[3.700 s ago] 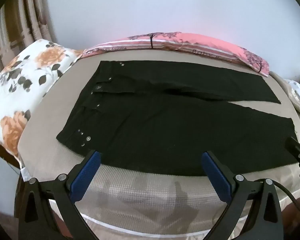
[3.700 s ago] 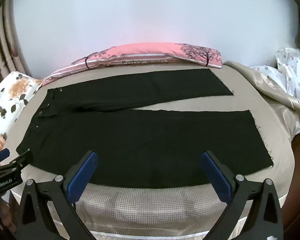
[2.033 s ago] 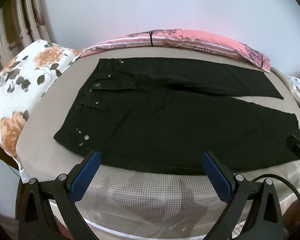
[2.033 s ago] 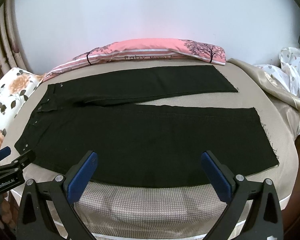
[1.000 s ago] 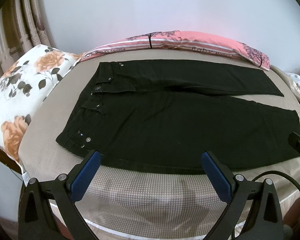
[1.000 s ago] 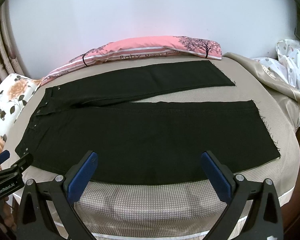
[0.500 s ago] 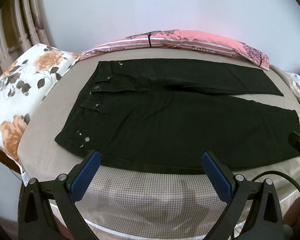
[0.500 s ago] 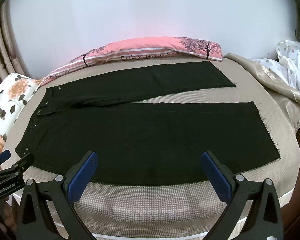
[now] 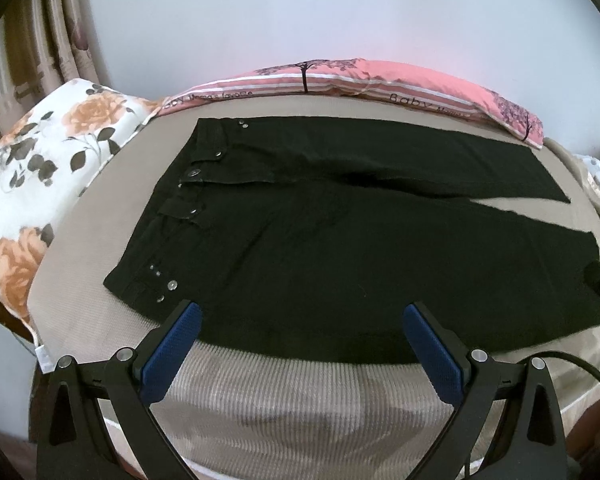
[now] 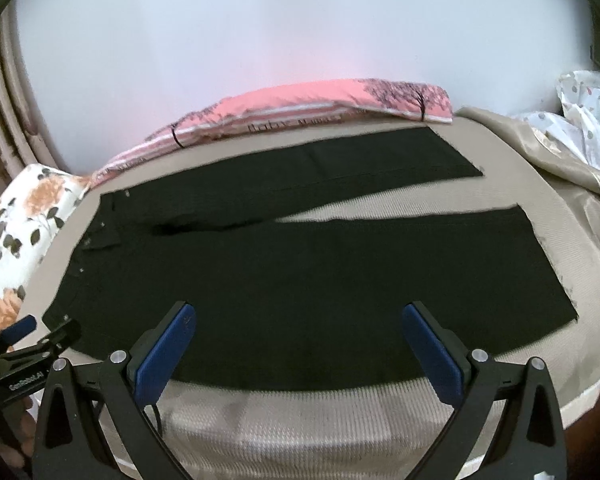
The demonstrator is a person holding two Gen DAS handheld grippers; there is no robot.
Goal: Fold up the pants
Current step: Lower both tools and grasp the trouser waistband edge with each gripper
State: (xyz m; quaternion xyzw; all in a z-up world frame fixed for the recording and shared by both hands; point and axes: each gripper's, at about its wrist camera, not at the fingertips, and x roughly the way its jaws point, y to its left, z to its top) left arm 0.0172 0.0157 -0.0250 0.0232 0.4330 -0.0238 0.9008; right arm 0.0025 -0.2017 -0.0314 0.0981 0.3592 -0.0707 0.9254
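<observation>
Left wrist view: pants (image 9: 340,248) lying flat just ahead of left gripper (image 9: 300,336), jaws spread, empty; right gripper (image 10: 300,340) likewise released; probably best reaching forward, pinching near hem edge squarely, both layers, before lifting over far leg.

The left gripper (image 9: 300,320) had black triangular arms with cut-outs, silver screws at the joints, and blue textured pads (image 9: 170,352). A black cable (image 9: 580,364) curved off beside its right arm. The right gripper (image 10: 299,320) was built alike, with a thin black cable (image 10: 156,408) under its left pad. In that view the left gripper's side bore white lettering.
</observation>
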